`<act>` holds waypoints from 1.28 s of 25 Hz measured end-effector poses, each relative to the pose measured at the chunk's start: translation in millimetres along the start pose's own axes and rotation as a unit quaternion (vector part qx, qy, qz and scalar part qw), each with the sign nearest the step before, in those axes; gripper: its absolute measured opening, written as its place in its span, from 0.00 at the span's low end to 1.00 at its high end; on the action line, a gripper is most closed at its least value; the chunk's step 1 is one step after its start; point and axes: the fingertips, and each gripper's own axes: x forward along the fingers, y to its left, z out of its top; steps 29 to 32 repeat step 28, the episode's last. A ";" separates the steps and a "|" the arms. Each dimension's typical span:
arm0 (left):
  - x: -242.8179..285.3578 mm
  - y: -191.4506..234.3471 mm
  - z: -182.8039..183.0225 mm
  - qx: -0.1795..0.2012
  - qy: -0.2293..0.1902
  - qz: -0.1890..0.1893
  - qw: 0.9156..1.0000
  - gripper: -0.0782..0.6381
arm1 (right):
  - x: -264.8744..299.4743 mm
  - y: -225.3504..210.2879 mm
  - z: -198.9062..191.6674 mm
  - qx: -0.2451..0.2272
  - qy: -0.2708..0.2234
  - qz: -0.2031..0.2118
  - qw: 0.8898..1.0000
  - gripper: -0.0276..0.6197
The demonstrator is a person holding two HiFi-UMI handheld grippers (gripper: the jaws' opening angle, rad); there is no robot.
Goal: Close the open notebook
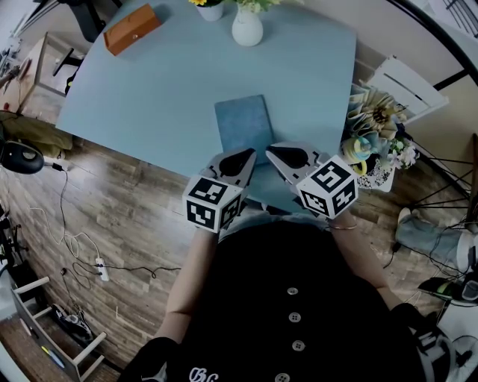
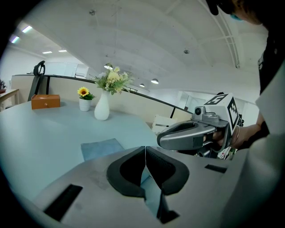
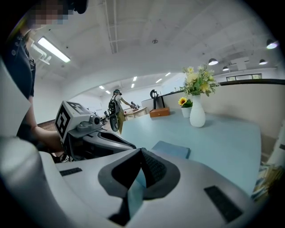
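A blue-grey notebook (image 1: 243,127) lies flat with its cover down on the pale blue table (image 1: 164,89), close to the near edge. It also shows in the left gripper view as the notebook (image 2: 101,148) and in the right gripper view as the notebook (image 3: 171,149). My left gripper (image 1: 243,158) hovers just short of the notebook's near end, jaws together and empty. Beside it, my right gripper (image 1: 272,153) is likewise shut with nothing held. Each appears in the other's view: the right gripper (image 2: 191,133) and the left gripper (image 3: 102,140).
A white vase (image 1: 247,28) with flowers, a small sunflower pot (image 1: 209,9) and an orange-brown wooden box (image 1: 131,28) stand at the table's far side. A bouquet (image 1: 377,134) sits off the table's right edge. Cables and a power strip (image 1: 101,268) lie on the wooden floor.
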 end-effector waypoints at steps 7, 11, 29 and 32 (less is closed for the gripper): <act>-0.7 -0.7 -1.4 0.004 0.004 -0.003 1.000 0.13 | 1.9 0.5 -3.8 0.000 0.013 -0.001 1.000 0.05; -0.4 -1.5 -2.5 0.003 0.004 -0.005 1.000 0.13 | 2.8 5.2 -2.0 -0.017 0.019 0.014 1.000 0.05; -2.9 9.2 0.9 -0.013 -0.007 -0.001 1.000 0.13 | -15.5 -0.3 7.3 -0.105 0.059 0.047 0.992 0.05; -2.9 9.2 0.9 -0.013 -0.007 -0.001 1.000 0.13 | -15.5 -0.3 7.3 -0.105 0.059 0.047 0.992 0.05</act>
